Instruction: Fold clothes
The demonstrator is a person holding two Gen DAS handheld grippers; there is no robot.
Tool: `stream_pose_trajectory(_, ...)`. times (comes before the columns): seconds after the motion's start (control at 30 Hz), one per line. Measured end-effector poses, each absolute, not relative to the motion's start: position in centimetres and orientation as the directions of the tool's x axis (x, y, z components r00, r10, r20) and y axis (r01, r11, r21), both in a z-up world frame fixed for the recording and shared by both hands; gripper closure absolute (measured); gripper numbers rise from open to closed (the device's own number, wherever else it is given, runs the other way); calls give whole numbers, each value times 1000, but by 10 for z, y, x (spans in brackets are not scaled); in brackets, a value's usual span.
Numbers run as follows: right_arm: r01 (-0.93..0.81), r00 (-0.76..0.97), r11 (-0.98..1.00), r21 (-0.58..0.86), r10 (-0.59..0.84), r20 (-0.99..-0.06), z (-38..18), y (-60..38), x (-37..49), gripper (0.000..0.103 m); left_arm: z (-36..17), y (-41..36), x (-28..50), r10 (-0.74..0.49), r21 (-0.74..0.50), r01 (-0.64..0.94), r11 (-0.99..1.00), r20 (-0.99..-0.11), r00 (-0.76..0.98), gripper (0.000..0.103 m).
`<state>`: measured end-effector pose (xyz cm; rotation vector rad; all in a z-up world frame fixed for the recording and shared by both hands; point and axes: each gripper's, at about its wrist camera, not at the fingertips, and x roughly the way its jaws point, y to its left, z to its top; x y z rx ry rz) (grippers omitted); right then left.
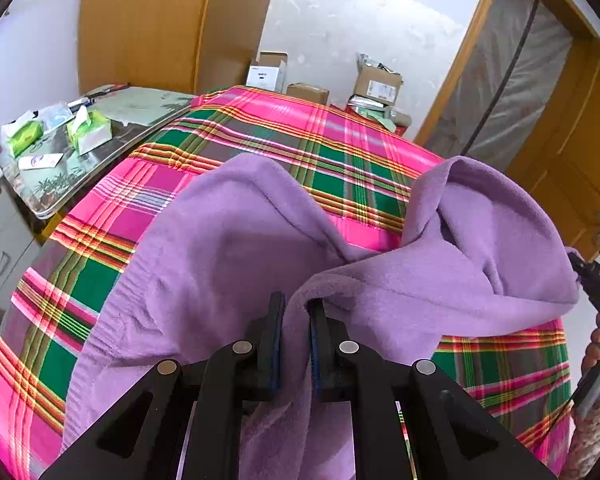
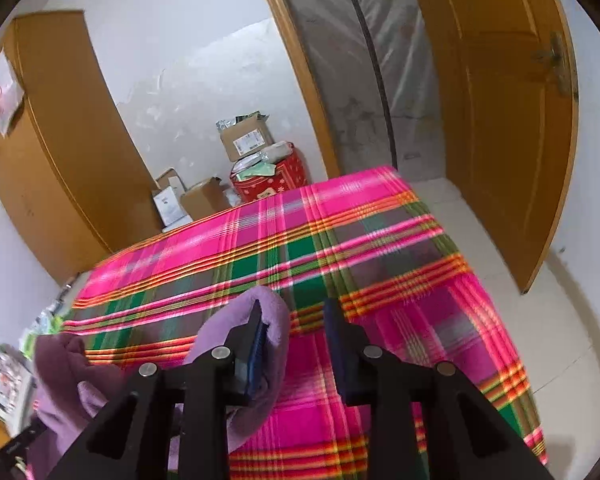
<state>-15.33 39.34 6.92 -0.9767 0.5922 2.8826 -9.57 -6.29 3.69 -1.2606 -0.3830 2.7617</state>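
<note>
A purple fleece garment (image 1: 220,248) lies rumpled on a bed covered with a pink and green plaid sheet (image 1: 340,148). My left gripper (image 1: 296,312) is shut on a raised fold of the fleece near its front edge. The garment's right part is lifted and stretches to my right gripper (image 1: 596,284) at the frame's edge, where a hand holds it. In the right wrist view my right gripper (image 2: 294,320) stands open above the plaid sheet (image 2: 380,248). A flap of the purple garment (image 2: 278,312) drapes over its left finger (image 2: 256,328), and nothing is pinched between the fingers.
A side table with tissue packs (image 1: 88,128) stands left of the bed, with white drawers (image 1: 0,240) below. Cardboard boxes (image 1: 376,84) and a red bin (image 2: 276,178) sit by the far wall. A wooden wardrobe (image 1: 140,20) and an open door (image 2: 500,120) flank the bed.
</note>
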Motion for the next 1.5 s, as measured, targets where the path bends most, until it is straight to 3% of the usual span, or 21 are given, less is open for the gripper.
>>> stream_pose_trajectory(0.23, -163, -839, -872, 461, -123, -530, 71, 416, -126, 75, 34, -63, -92, 175, -259, 34, -965, -739, -651, 91)
stream_pose_trajectory(0.43, -140, -837, -868, 477, -154, -526, 66, 414, -97, 74, 32, -62, -90, 178, -259, 32, -965, -744, -644, 91)
stream_pose_trajectory(0.6, -83, -786, -888, 452, -220, -578, 40, 390, -74, 74, 31, -62, -87, 181, -261, 31, -965, -746, -641, 91)
stream_pose_trajectory(0.9, -21, -635, -789, 614, -464, -617, -12, 352, -74, 74, 34, -64, -82, 186, -267, 29, -963, -740, -647, 91)
stream_pose_trajectory(1.03, -40, -598, -733, 679, -527, -604, -23, 344, -85, 64, 33, -64, -80, 190, -268, 24, -963, -739, -646, 91)
stream_pose_trajectory(1.17, -40, -595, -715, 698, -544, -592, -25, 335, -90, 58, 32, -63, -78, 197, -267, 12, -964, -740, -643, 91)
stream_pose_trajectory(1.5, -122, -612, -702, 702, -504, -610, -25, 328, -108, 61, 31, -66, -75, 201, -259, -3, -966, -743, -638, 88)
